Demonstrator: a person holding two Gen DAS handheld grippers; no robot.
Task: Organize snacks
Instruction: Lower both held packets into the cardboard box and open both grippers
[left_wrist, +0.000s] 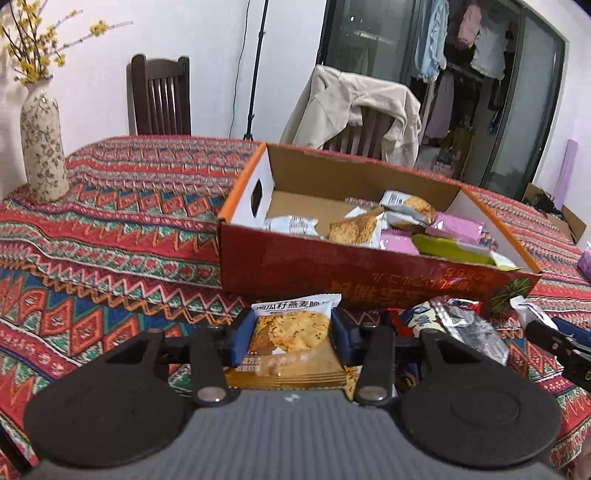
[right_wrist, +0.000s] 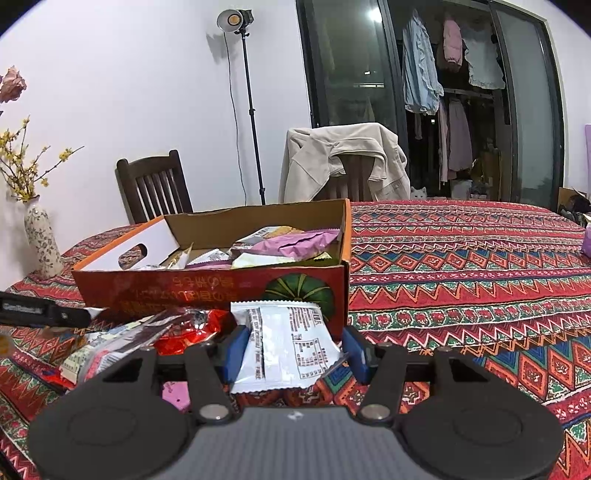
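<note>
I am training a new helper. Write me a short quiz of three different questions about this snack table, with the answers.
1. True or false: the left tongs hold an oat cookie packet.
2. Which side of the white packet in the right tongs faces the camera: A) the picture side, B) the printed text side?
3. Fill in: the cardboard box on the patterned tablecloth already contains pink, green and ____ packets.

Key: 1 true; 2 B; 3 white.
</note>
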